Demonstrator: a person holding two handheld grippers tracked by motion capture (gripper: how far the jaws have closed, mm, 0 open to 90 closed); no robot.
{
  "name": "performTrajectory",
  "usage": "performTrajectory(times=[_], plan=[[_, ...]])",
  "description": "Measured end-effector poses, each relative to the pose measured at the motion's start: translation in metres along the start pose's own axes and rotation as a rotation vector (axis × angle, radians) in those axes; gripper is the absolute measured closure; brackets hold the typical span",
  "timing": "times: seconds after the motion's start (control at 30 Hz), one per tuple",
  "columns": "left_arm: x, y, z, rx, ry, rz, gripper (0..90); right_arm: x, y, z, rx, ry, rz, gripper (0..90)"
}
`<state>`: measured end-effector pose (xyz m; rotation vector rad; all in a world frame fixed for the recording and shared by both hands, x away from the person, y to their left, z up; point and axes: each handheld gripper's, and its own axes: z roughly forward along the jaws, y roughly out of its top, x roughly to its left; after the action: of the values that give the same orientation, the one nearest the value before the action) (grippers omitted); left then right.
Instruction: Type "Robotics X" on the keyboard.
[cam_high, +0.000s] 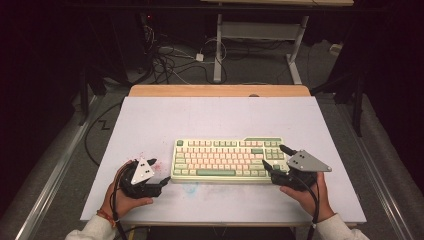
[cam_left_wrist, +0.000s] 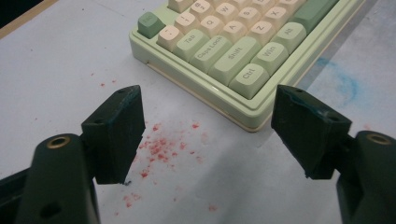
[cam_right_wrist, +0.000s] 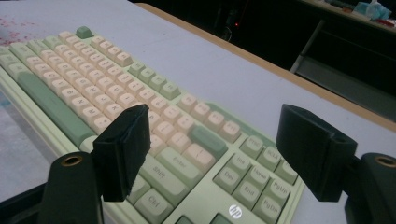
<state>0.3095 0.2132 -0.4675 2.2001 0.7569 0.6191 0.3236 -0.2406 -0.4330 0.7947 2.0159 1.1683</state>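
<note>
Dim room w/ dark walls, grey floor, tangled cables at back, white-legged desk frame beyond, pale bench w/ wood far edge

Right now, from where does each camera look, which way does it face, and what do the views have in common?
High view: above the person's side, facing forward and down on the table; both hands hold the left gripper and right gripper.
Left gripper view: low, along its open jaws toward the keyboard corner and red specks.
Right gripper view: low over the keyboard's right end, jaws open.
All three views share the keyboard.
</note>
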Motion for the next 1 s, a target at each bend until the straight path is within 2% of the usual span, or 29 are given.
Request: performTrajectory(times=[0.13,0.23,0.47,0.6,0.8,1.0], plan=[[0.001,0.001,-0.004,-0.019,-0.009,-0.006,30.0,0.003,-0.009,-0.003,0.027,0.001,-0.014,25.9],[0.002,0.002,-0.007,-0.038,-0.024,-0.015,37.4,0.005,-0.013,-0.005,0.036,0.001,-0.002,25.9],[0.003,0.007,-0.014,-0.045,-0.084,-0.018,73.5,0.009,-0.018,-0.007,0.057,0.012,-0.011,25.7],[0.001,0.011,-0.015,-0.033,-0.093,-0.011,85.9,0.011,-0.019,-0.008,0.064,0.021,-0.014,25.6],[0.0,0.018,-0.014,0.002,-0.094,-0.026,87.6,0.012,-0.02,-0.009,0.065,0.028,-0.013,25.6],[-0.002,0.032,-0.012,0.007,-0.104,-0.027,87.6,0.013,-0.021,-0.008,0.071,0.031,-0.011,25.7]])
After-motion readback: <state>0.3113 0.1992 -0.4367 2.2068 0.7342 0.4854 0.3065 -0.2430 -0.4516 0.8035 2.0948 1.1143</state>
